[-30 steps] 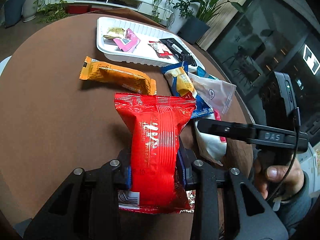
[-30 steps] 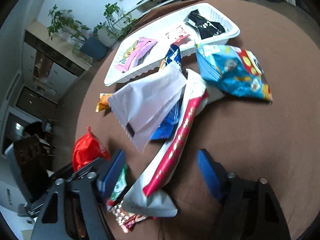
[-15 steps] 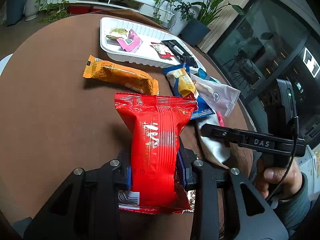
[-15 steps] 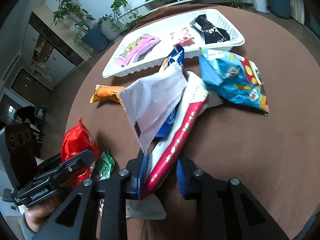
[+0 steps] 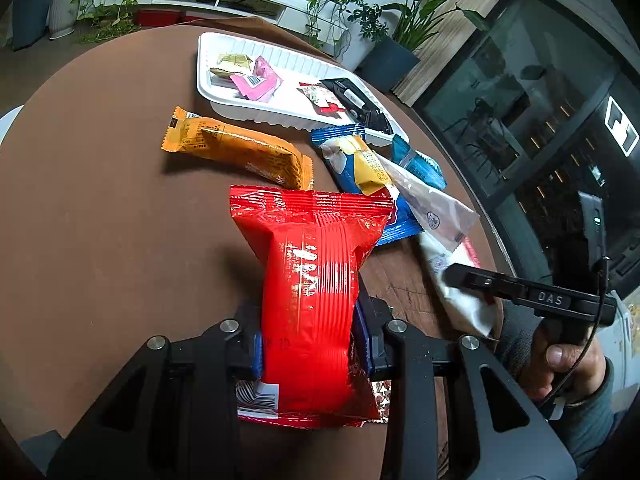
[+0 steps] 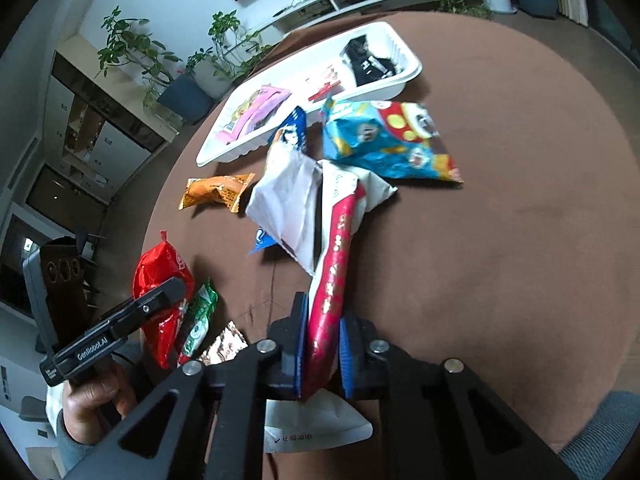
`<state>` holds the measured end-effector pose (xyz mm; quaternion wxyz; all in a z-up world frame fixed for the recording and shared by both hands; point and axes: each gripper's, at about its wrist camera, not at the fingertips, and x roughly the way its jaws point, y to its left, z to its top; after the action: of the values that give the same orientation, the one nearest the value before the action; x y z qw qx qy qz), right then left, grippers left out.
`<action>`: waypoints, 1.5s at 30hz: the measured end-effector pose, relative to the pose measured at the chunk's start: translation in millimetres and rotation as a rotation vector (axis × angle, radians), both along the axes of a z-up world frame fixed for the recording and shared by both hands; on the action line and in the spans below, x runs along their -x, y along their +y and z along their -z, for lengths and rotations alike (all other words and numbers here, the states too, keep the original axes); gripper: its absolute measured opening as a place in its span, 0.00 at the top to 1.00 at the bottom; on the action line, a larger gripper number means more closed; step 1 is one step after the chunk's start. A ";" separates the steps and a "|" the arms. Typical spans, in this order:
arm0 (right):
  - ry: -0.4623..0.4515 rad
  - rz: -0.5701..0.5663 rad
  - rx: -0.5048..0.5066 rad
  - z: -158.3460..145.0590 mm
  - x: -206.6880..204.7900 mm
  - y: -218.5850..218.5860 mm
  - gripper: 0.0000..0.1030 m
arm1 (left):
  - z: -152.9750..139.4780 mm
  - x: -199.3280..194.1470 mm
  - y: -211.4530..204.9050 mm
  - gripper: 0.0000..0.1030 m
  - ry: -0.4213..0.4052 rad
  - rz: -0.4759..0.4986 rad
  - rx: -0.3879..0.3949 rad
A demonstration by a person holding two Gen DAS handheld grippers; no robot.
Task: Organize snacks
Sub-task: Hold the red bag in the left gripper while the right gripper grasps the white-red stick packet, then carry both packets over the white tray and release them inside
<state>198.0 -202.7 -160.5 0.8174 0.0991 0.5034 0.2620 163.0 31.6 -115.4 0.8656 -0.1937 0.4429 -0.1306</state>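
My left gripper (image 5: 312, 340) is shut on a red snack packet (image 5: 312, 280) and holds it above the brown round table (image 5: 100, 208); the packet also shows in the right wrist view (image 6: 160, 280). My right gripper (image 6: 320, 356) is shut on a long white-and-red snack bag (image 6: 336, 256), lifted at its near end; the bag also shows in the left wrist view (image 5: 460, 288). A white tray (image 5: 208, 92) at the far side holds several small snacks. An orange bar (image 5: 240, 152) and a blue packet (image 5: 360, 168) lie before the tray.
A white pouch (image 6: 288, 200) lies over a blue packet (image 6: 296, 132) beside my held bag. A blue cartoon chip bag (image 6: 384, 140) lies near the tray (image 6: 408, 76). A green packet (image 6: 200, 316) and a foil wrapper (image 6: 224, 344) lie under the left gripper. Plants and shelves stand beyond the table.
My right gripper has closed on the white-and-red bag and raised its near end. My left gripper still holds the red packet, a little higher and farther from the tray.
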 end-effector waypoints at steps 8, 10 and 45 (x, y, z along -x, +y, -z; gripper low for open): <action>-0.147 -0.004 0.137 -22.0 25.9 -4.4 0.86 | 0.0 0.8 -1.4 0.70 -0.003 0.003 -0.002; -0.146 -0.006 0.117 -21.8 27.4 -7.1 0.86 | 0.1 1.5 -1.3 0.70 -0.003 0.002 -0.002; -0.277 0.086 0.009 -98.9 -66.3 -65.7 0.86 | -93.9 -69.1 51.7 0.70 -0.153 -0.053 -0.051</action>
<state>264.3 -268.4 -61.6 0.8899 0.0801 0.3824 0.2356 232.1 83.3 -21.5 0.9047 -0.1725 0.3734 -0.1109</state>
